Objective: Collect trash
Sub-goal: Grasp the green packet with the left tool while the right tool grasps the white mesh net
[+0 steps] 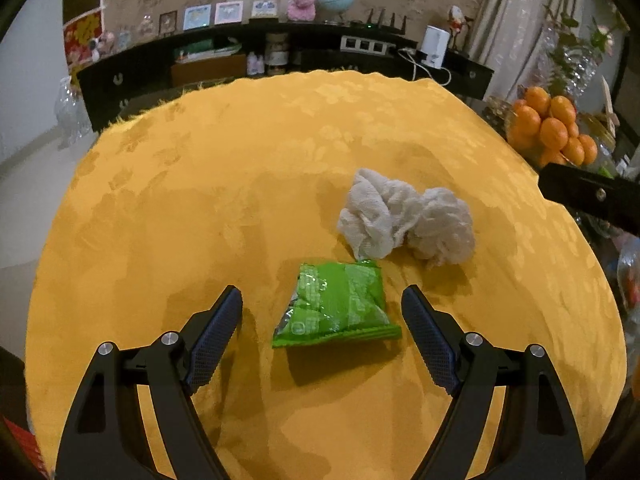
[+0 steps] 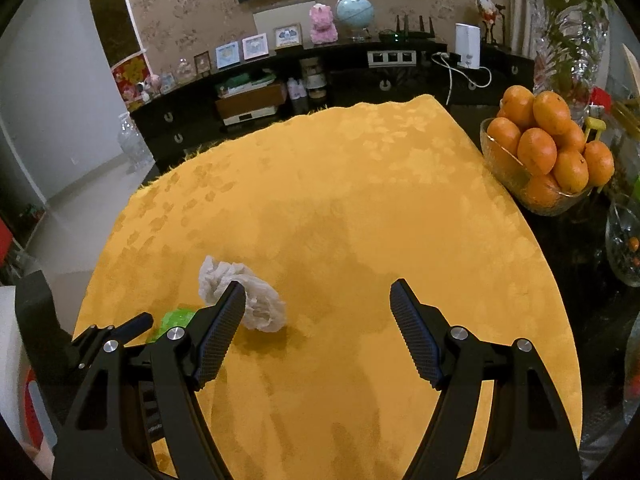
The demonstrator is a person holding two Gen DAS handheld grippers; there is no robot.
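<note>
A green snack wrapper (image 1: 336,306) lies flat on the yellow tablecloth (image 1: 240,184). A crumpled grey-white tissue (image 1: 404,220) lies just beyond it to the right. My left gripper (image 1: 322,300) is open, its fingers on either side of the wrapper and a little above the cloth. My right gripper (image 2: 318,294) is open and empty over bare cloth (image 2: 360,208). In the right wrist view the tissue (image 2: 248,296) sits behind the left finger (image 2: 218,336), and a corner of the wrapper (image 2: 176,318) shows beside it, mostly hidden.
A glass bowl of oranges (image 2: 548,156) stands at the table's right edge, also in the left wrist view (image 1: 552,128). Glass vases (image 2: 564,48) stand behind it. A dark sideboard (image 2: 320,80) with frames and a globe lines the far wall.
</note>
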